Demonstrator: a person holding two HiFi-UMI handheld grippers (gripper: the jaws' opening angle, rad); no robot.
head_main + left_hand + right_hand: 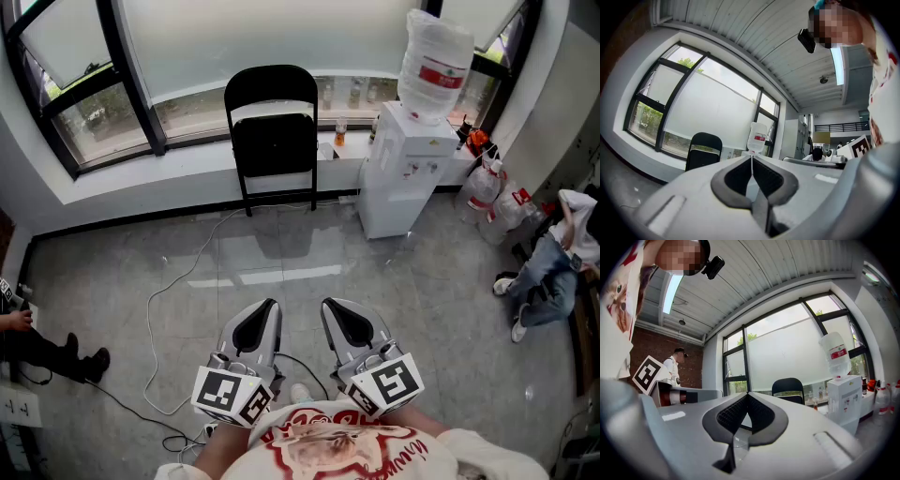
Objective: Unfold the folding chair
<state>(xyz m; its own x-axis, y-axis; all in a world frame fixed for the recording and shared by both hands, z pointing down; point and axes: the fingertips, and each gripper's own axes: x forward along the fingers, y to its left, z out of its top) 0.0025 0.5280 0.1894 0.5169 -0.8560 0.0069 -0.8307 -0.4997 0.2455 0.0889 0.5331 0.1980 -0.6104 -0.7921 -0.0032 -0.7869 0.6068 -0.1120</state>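
Grey floor (309, 253) runs from the left claw (266, 309) and right claw (332, 307) out to a window wall. The folding chair (273, 131) stands there, well ahead of the left claw's tips. Its seat is flipped up flat against the back, and it was probably leaned at the sill so it cannot tip. The 2 claws sit side by side close to the person's body, each with jaws pressed together on nothing, likely because no reach has begun. A water dispenser (403, 169) stands ahead of the right claw, just beside the chair.
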